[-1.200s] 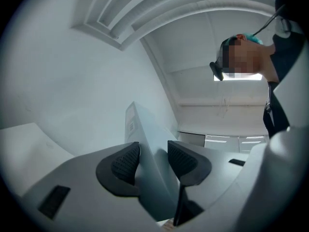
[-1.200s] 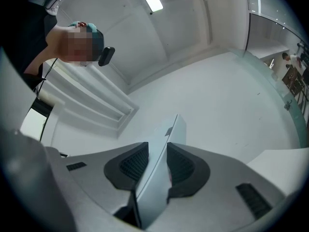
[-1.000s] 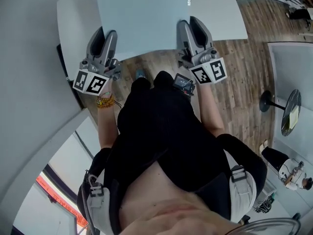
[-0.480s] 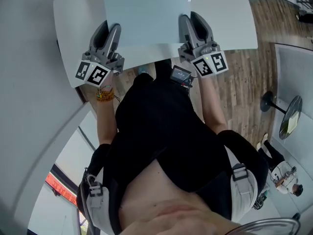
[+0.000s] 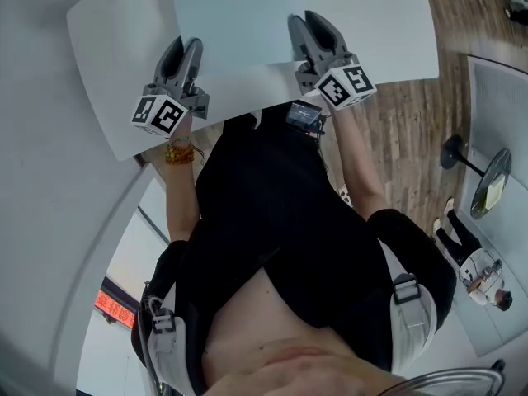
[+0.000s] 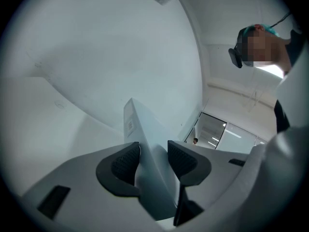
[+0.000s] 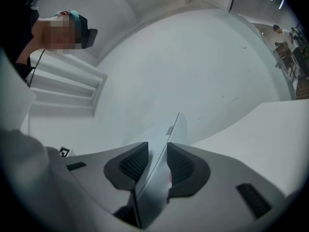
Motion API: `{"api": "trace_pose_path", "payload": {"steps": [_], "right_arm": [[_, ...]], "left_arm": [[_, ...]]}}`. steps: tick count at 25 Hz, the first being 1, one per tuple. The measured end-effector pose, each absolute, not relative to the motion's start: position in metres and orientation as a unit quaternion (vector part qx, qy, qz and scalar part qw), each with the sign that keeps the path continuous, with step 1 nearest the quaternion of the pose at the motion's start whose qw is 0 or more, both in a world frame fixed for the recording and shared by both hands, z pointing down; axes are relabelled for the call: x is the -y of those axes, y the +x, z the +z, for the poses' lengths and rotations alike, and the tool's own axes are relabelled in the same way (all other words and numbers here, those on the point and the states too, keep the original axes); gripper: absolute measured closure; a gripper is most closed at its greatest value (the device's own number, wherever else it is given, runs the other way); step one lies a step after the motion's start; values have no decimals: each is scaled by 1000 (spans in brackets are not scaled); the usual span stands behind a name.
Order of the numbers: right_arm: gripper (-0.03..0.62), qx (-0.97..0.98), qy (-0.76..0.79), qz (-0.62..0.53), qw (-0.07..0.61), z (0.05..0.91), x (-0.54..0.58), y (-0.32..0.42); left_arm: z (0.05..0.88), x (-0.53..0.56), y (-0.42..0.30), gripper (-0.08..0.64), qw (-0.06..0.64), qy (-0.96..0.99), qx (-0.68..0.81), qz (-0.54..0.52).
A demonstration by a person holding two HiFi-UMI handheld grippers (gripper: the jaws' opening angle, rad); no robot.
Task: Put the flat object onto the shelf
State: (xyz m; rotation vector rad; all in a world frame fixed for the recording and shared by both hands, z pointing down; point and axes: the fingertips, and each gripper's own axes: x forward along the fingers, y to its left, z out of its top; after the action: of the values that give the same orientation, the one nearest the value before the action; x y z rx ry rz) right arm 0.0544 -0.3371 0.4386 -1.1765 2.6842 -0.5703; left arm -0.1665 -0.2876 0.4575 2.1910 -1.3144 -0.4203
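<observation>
Pale panel (image 5: 239,23) tight between both grippers (image 5: 183,54) (image 5: 307,30)

Smooth matt pale flat panel (image 5: 239,15), ribbed dark pads (image 6: 126,161) on the grey plastic left tongs (image 6: 153,159), wood-grain plank floor (image 5: 400,130)

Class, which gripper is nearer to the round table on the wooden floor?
Right. The right gripper holds the flat object toward the round table; the left gripper holds it on the far side.

Wood floor (image 5: 396,147) is running along the right, a round table (image 5: 489,181) is sitting on it, and a plain white wall (image 5: 49,221) is filling the left.
</observation>
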Motion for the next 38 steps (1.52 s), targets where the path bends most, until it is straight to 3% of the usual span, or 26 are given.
{"api": "trace_pose_path", "payload": {"steps": [11,38], "right_arm": [[476,-882,-393,-257,32,494,370,75],[459,-854,-417,-310,-24,562,359,78]], "left_arm": [[502,317,-143,376,334,793,498,-107],[555,308,-141,367,376,779,498,-59]]}}
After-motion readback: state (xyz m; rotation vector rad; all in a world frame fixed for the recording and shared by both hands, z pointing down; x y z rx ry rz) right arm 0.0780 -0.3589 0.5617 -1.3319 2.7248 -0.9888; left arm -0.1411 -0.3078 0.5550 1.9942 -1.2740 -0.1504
